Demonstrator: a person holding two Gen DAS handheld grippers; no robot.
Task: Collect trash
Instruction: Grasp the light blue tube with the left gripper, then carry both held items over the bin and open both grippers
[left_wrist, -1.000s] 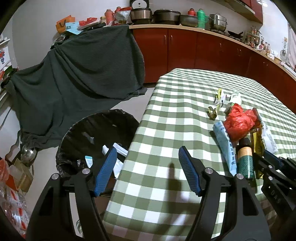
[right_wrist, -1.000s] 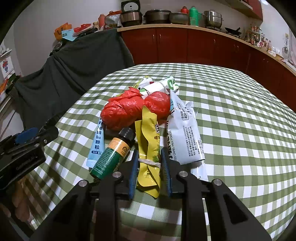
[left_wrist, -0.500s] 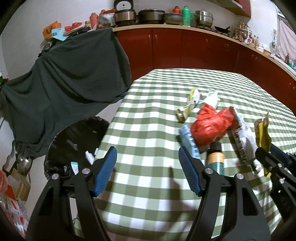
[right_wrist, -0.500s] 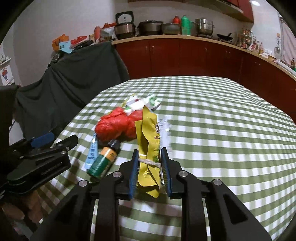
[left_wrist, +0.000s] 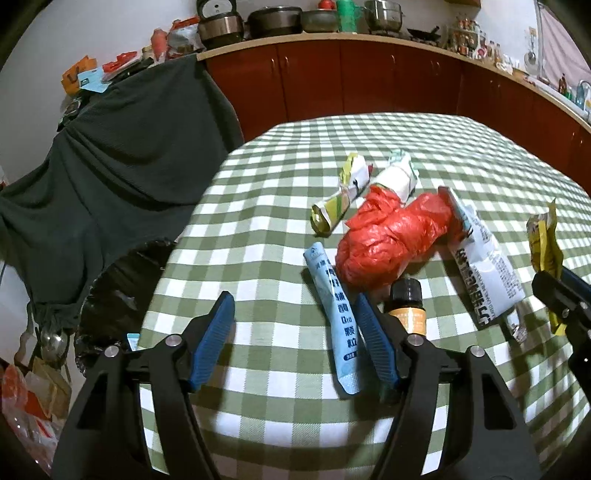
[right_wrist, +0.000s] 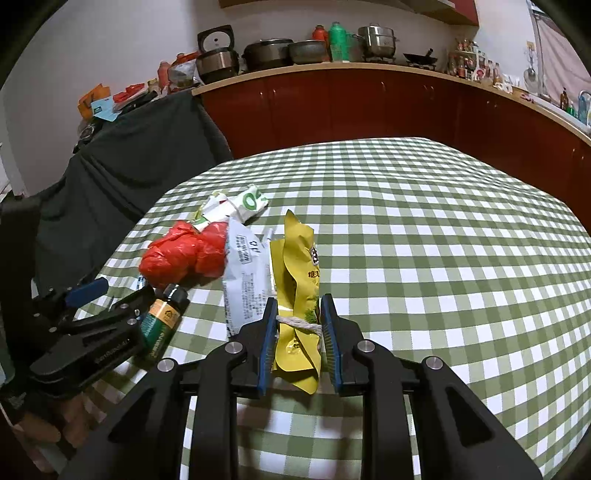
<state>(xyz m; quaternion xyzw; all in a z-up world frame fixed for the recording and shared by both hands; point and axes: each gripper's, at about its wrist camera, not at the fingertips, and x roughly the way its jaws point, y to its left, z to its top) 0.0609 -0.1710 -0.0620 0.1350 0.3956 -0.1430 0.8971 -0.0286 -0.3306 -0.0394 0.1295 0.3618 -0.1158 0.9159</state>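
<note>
My right gripper (right_wrist: 297, 328) is shut on a yellow wrapper (right_wrist: 297, 280) tied with string, held above the checked table (right_wrist: 424, 258); it shows in the left wrist view (left_wrist: 545, 247) too. My left gripper (left_wrist: 295, 332) is open and empty, low over the table's near edge, its right finger beside a light blue sachet (left_wrist: 334, 314) and a green bottle with an orange label (left_wrist: 406, 306). A red plastic bag (left_wrist: 391, 236), a white pouch (left_wrist: 484, 273) and two rolled wrappers (left_wrist: 338, 203) lie beyond. The black-lined trash bin (left_wrist: 118, 291) stands on the floor to the left.
A dark cloth (left_wrist: 110, 166) drapes over furniture behind the bin. Red cabinets (right_wrist: 369, 107) with pots on the counter run along the back. Clutter lies on the floor at the lower left (left_wrist: 33, 387).
My left gripper has swung right, from over the bin to over the table's trash pile. My right gripper has lifted the yellow wrapper off the table and drawn back.
</note>
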